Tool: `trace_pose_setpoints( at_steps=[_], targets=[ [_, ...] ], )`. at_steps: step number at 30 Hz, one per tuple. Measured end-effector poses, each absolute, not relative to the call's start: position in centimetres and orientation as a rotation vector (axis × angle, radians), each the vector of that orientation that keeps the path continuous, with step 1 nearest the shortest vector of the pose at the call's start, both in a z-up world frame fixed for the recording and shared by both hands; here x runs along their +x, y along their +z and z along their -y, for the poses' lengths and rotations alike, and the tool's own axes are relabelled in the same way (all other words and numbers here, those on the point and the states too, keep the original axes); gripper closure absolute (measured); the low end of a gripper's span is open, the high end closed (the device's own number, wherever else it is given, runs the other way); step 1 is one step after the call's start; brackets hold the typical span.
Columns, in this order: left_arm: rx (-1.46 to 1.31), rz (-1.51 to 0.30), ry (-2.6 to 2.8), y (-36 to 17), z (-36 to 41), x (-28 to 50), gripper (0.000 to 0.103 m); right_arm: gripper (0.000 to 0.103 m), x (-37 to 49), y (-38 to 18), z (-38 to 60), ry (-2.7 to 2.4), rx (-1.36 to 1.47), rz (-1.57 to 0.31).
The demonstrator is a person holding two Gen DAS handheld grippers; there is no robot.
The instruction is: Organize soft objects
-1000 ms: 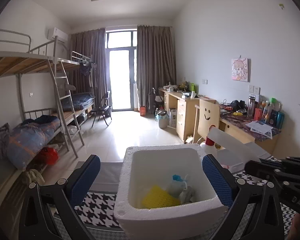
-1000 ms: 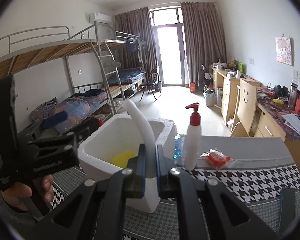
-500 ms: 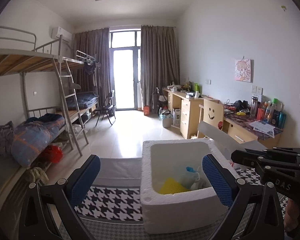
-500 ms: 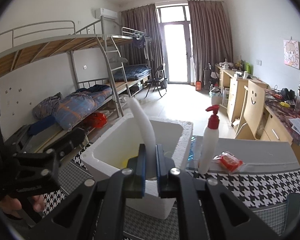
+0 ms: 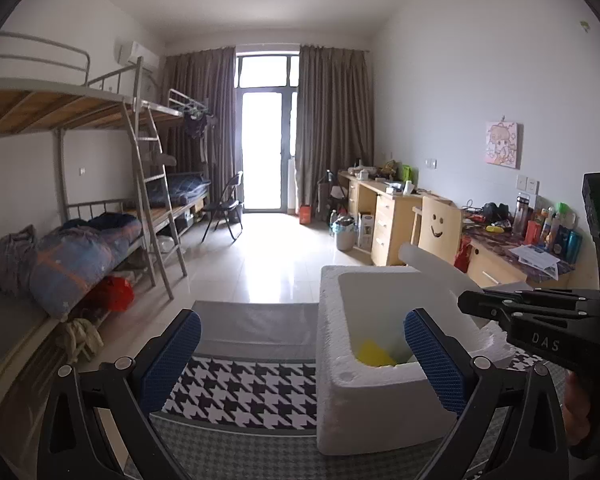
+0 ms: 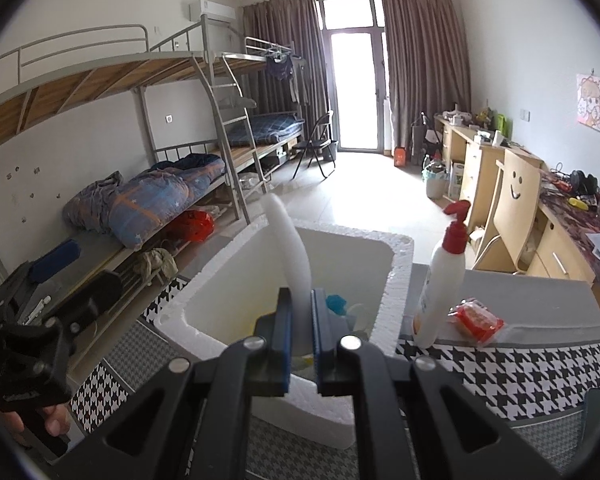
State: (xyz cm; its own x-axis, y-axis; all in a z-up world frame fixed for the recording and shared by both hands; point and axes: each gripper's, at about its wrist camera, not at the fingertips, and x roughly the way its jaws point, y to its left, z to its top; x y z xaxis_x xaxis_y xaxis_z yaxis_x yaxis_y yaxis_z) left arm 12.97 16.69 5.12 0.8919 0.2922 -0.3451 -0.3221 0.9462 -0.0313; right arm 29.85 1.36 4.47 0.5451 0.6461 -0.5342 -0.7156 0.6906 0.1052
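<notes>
A white foam box stands on the houndstooth tablecloth; it also shows in the right wrist view. Inside lie a yellow soft item and a blue-and-white bundle. My right gripper is shut on a white foam strip and holds it over the box; the strip also shows in the left wrist view. My left gripper is open and empty, to the left of the box, its right finger in front of the box's near corner.
A white pump bottle with a red top and a red packet sit on the table right of the box. A bunk bed is at the left, desks and a chair at the right.
My left gripper has moved left, so the box now sits at its right. My right gripper has carried the foam strip further over the box opening.
</notes>
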Motion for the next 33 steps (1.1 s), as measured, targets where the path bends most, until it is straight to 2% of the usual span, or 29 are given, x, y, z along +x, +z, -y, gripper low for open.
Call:
trace_pose_setpoints(
  at_steps=[5, 7, 8, 9, 11, 22, 25, 27, 33],
  targets=[
    [-0.096, -0.35, 0.328, 4.7, -17.2, 12.8, 0.001, 0.091, 30.6, 4.0, -1.9, 0.83, -0.116, -0.617],
    [-0.098, -0.348, 0.331, 4.7, -17.3, 12.6, 0.001, 0.084, 30.7, 3.6, -2.2, 0.844, -0.119, -0.639],
    [-0.097, -0.346, 0.331, 4.7, -17.3, 12.5, 0.001, 0.074, 30.7, 3.6, -2.2, 0.846, -0.12, -0.641],
    [-0.096, -0.346, 0.329, 4.7, -17.3, 12.5, 0.001, 0.059, 30.6, 3.5, -2.1, 0.84, -0.118, -0.639],
    [-0.095, -0.348, 0.33, 4.6, -17.3, 12.5, 0.001, 0.041, 30.3, 3.6, -2.0, 0.834, -0.104, -0.628],
    [-0.093, -0.349, 0.319, 4.7, -17.0, 12.3, 0.001, 0.035, 28.9, 4.7, -0.3, 0.839, -0.098, -0.567],
    [-0.091, -0.352, 0.315, 4.9, -16.6, 12.2, 0.001, 0.022, 28.4, 5.0, 0.6, 0.838, -0.079, -0.543],
    [-0.087, -0.347, 0.314, 5.0, -16.4, 12.0, 0.001, 0.004, 28.2, 5.2, 1.3, 0.818, -0.064, -0.524],
    [-0.078, -0.337, 0.309, 5.5, -15.5, 11.2, 0.001, 0.002, 26.9, 5.7, 3.0, 0.78, -0.056, -0.478]
  ],
)
